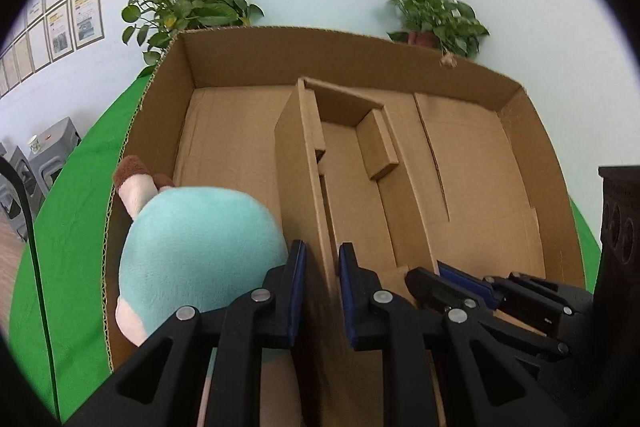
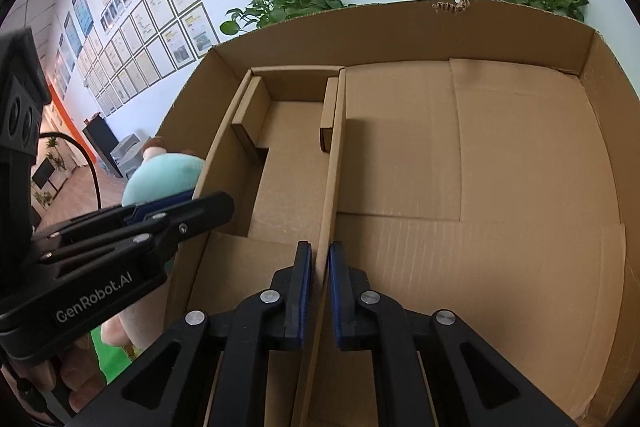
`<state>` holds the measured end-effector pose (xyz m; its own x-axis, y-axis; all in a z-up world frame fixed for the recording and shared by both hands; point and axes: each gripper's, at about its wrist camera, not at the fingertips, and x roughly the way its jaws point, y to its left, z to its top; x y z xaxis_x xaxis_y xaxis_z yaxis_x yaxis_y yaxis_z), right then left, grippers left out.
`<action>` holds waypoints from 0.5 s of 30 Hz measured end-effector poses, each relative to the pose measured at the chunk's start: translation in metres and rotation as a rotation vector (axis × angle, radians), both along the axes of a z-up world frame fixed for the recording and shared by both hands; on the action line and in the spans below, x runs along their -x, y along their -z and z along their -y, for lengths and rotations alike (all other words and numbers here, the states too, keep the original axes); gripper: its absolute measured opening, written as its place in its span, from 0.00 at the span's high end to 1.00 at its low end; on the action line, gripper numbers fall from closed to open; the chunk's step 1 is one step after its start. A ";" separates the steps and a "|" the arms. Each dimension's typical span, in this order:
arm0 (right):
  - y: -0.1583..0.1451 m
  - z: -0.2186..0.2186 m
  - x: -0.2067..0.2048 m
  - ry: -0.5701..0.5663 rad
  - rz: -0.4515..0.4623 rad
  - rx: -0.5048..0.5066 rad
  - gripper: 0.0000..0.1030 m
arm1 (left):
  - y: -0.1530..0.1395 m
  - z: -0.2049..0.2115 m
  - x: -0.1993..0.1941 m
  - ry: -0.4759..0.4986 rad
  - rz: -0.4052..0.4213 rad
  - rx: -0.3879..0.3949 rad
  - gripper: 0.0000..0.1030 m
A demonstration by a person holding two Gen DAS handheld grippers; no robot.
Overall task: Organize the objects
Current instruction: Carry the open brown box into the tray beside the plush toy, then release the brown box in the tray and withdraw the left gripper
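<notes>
A big open cardboard box [image 1: 532, 131] lies on a green cloth. Inside stands a U-shaped cardboard insert with two long upright walls. My left gripper [image 1: 322, 263] straddles the left wall [image 1: 298, 163], jaws narrowly apart around its near end. My right gripper [image 2: 320, 263] straddles the right wall [image 2: 334, 155], pads almost touching it; it also shows in the left wrist view [image 1: 452, 279]. A teal plush toy [image 1: 200, 247] with pink and brown parts lies in the box's left compartment, against my left gripper. It also shows in the right wrist view [image 2: 164, 175], behind my left gripper [image 2: 192, 203].
The green cloth [image 1: 68, 235] covers the table around the box. Two potted plants [image 1: 188, 7] [image 1: 436, 15] stand behind the box by the pale wall. Framed papers [image 2: 160, 27] hang on the wall to the left. A black cable [image 1: 36, 267] runs down at left.
</notes>
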<state>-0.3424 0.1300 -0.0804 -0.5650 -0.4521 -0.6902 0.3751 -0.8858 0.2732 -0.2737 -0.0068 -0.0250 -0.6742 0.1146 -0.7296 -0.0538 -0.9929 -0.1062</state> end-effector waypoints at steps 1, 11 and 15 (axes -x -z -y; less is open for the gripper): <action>0.004 0.001 0.001 0.004 0.002 -0.004 0.93 | 0.002 0.001 0.000 0.007 0.012 0.010 0.85; 0.004 0.029 -0.015 0.021 -0.038 -0.060 0.89 | -0.018 0.017 -0.031 0.001 -0.030 0.057 0.85; 0.001 0.034 -0.016 0.014 -0.052 -0.074 0.88 | -0.017 0.023 -0.043 -0.008 -0.048 0.046 0.85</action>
<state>-0.3262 0.0964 -0.0815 -0.6070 -0.3925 -0.6910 0.3744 -0.9082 0.1871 -0.2307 -0.0294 -0.0081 -0.7094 0.0759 -0.7007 -0.0495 -0.9971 -0.0578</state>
